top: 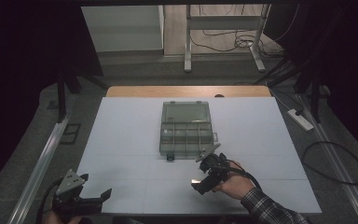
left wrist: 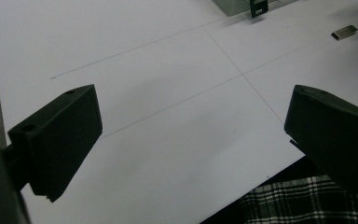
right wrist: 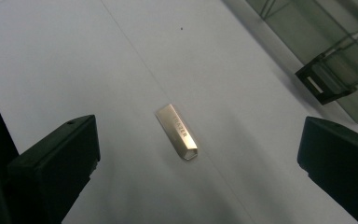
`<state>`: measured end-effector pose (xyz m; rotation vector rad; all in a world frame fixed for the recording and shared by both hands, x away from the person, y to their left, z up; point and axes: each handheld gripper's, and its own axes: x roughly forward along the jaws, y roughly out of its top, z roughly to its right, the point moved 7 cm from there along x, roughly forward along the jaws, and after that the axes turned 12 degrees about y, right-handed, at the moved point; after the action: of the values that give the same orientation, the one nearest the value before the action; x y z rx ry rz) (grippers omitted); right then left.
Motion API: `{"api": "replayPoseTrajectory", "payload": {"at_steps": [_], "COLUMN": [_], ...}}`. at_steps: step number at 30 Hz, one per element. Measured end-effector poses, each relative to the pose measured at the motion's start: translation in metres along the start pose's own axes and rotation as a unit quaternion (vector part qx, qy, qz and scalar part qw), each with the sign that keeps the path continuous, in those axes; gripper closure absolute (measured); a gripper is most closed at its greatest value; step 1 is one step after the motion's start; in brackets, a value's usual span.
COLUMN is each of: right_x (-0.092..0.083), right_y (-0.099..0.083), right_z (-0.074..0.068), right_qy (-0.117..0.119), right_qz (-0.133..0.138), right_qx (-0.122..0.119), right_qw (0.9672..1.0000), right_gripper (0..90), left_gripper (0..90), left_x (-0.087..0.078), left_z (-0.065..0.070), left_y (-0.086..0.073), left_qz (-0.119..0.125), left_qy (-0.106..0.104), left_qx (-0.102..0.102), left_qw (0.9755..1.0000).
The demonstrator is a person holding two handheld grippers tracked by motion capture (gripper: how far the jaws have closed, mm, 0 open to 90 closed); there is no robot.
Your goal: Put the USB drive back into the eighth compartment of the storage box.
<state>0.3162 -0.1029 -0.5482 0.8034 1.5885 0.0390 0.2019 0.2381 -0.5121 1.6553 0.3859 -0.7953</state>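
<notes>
Two tongs show from above: your right tongs [top: 204, 183] hover wide open just near-side of the organizer box [top: 186, 129], over the metal USB stick [top: 196, 180]; your left tongs [top: 94, 192] sit well left of it. Left gripper view: jaws apart above the white surface [left wrist: 158, 107]. Right gripper view: the stick lies flat between spread jaws, untouched.

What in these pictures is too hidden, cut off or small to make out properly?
- Engraving on the metal USB stick, right gripper view: too small and blurred to read.
- Compartments of the open organizer box, high view: too dim and small to tell whether anything lies inside.
- Organizer box, right gripper view: cut off by the top right edge, beyond one black latch.
- USB stick, high view: partly covered by the right gripper.
- Left gripper, high view: handle cut by the bottom edge.
</notes>
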Motion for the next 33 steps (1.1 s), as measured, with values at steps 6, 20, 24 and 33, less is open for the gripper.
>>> {"api": "replayPoseTrajectory", "payload": {"at_steps": [6,20,24,33], "right_x": [0.010,0.034,0.035,0.034], "right_y": [0.000,-0.006,-0.007,-0.007], "right_z": [0.000,0.005,0.006,0.004], "right_qy": [-0.003,-0.010,-0.006,-0.006], "right_qz": [-0.018,-0.068,-0.068,-0.068], "right_qx": [-0.010,-0.033,-0.032,-0.040], "right_qw": [0.9998,0.9971,0.9972,0.9968], "right_gripper": [0.0,0.0,0.0,6.0], "left_gripper": [4.4,4.5,4.5,4.5], "left_x": [0.000,0.000,0.000,0.000], "left_z": [0.000,0.000,0.000,0.000], "left_y": [0.000,0.000,0.000,0.000], "left_qz": [0.000,0.001,0.000,0.000], "left_qy": [0.000,-0.001,-0.002,-0.001], "left_qx": [0.000,0.000,0.000,0.001], "left_qw": [1.0000,1.0000,1.0000,1.0000]}}
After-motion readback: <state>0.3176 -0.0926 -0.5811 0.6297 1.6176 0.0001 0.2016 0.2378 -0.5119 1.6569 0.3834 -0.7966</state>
